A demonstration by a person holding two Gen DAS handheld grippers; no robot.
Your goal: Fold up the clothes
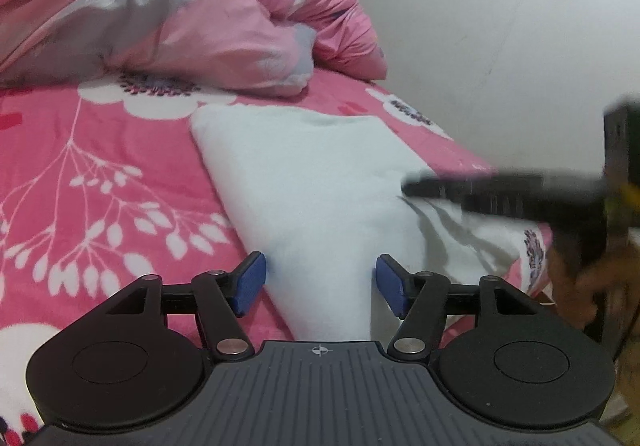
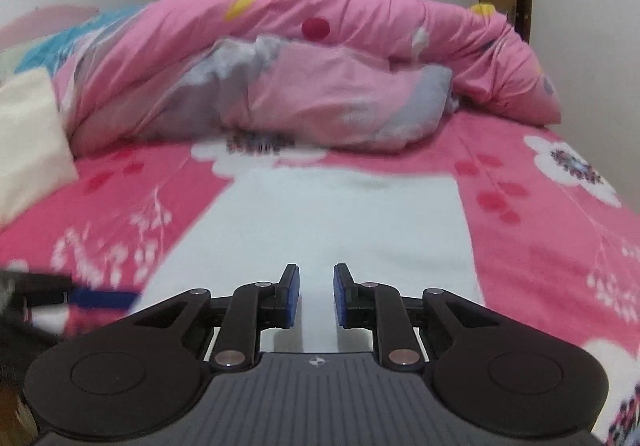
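Note:
A white garment (image 1: 304, 182) lies folded flat in a long strip on the pink flowered bed sheet (image 1: 100, 174). My left gripper (image 1: 320, 282) is open, its blue pads wide apart on either side of the garment's near corner without pressing it. In the left wrist view my right gripper (image 1: 424, 188) is a blurred dark shape low over the garment's right part, where the cloth wrinkles. Seen from its own camera, the right gripper (image 2: 316, 296) hovers over the white garment (image 2: 340, 218) with a narrow gap between its pads and nothing pinched. A blurred blue fingertip (image 2: 104, 298) of the left gripper shows at the left.
A heaped pink duvet (image 2: 320, 66) fills the far end of the bed. A cream pillow (image 2: 28, 142) lies at the left. A white wall (image 1: 500, 46) runs along the bed's right side. A person's hand (image 1: 576, 286), blurred, holds the right gripper.

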